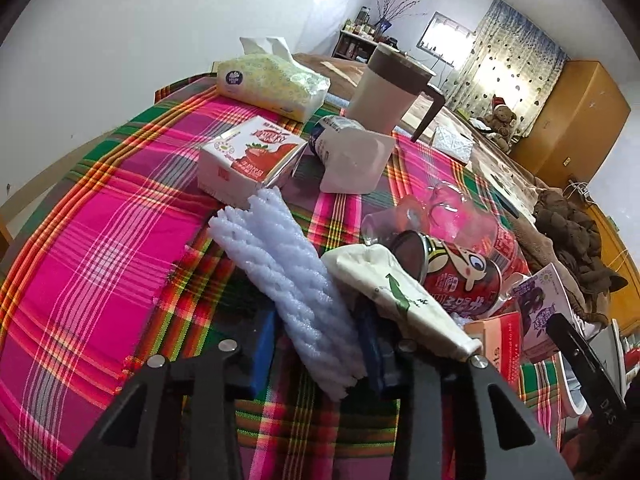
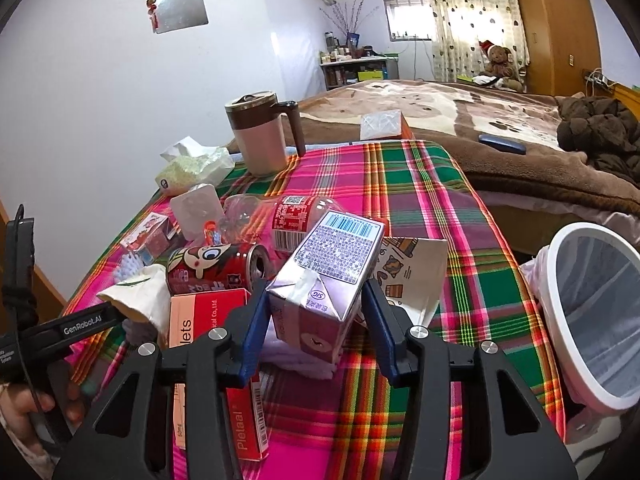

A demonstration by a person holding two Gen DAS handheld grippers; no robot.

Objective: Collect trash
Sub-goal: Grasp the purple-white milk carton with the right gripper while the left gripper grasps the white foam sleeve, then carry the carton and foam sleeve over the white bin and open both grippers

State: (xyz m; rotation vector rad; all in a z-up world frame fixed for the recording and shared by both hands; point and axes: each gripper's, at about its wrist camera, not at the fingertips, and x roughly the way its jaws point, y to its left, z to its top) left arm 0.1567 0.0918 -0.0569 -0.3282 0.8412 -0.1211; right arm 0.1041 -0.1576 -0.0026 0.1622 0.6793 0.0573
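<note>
Black angular frames on left gripper [image 1: 318, 354] and right gripper [image 2: 316, 330]; blue finger pads [image 2: 253, 332], silver screws [image 2: 218, 334] behind the pads, white "GenRobot.AI" lettering.

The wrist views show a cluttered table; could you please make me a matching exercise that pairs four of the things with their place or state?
Things:
1. carton
2. foam net
3. can
4. mug

Place or state:
A. red, lying on its side
B. between the left gripper's fingers
C. upright, farthest back
D. between the right gripper's fingers

Pairs: 1-D, 2-B, 3-A, 4-C
</note>
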